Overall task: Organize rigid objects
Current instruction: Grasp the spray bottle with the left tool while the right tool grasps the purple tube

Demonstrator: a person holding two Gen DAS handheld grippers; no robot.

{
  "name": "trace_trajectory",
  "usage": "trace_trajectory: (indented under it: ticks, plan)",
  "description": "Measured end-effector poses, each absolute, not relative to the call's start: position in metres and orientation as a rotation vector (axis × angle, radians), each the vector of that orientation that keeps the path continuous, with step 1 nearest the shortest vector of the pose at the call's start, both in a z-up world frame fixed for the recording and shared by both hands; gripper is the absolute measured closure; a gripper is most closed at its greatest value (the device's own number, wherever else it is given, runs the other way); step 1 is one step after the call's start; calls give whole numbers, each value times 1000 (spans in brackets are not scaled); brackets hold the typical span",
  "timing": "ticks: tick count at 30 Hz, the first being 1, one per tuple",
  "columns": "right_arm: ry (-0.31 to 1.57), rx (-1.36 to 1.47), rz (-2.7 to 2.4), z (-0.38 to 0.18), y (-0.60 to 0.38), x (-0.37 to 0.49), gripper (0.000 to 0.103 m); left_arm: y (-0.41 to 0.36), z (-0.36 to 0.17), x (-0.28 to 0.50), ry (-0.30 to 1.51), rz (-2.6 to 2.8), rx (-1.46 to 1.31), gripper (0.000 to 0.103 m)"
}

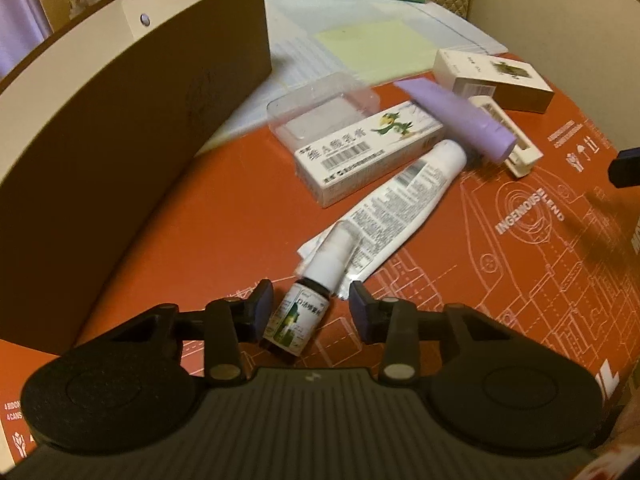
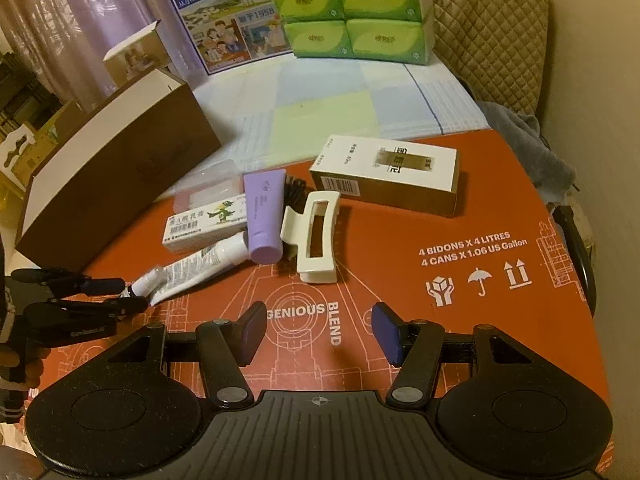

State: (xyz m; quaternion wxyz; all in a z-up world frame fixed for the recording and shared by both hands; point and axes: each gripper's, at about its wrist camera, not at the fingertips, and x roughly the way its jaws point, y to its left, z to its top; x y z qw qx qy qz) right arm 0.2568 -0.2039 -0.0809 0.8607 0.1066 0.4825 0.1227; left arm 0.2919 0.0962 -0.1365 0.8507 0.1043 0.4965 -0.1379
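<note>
Left wrist: my left claw [image 1: 311, 307] straddles the small spray bottle [image 1: 304, 304].
Only one pad touches; right claw [image 2: 319, 330] open, empty.

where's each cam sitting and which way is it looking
Left wrist: on the left gripper, looking steeply down at a small spray bottle between its fingers; own fingers show.
Right wrist: on the right gripper, facing the red board and white hair clip; own fingers plus a hand show.
Shared: spray bottle, purple tube, brown box.
</note>
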Motion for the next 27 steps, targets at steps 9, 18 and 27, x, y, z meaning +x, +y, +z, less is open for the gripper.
trace_trajectory:
  ticks: [9,18,27]
  plan:
    - [1026,212,274,-84,-191,264,48,99,-139,280,1085,-249,95,83]
    - [1038,188,300,-87,-179,267,48,98,-140,281,1105,-253,53,83]
    - [1042,179,320,-89,-174,272,48,99,-141,283,1100,-227,51,84]
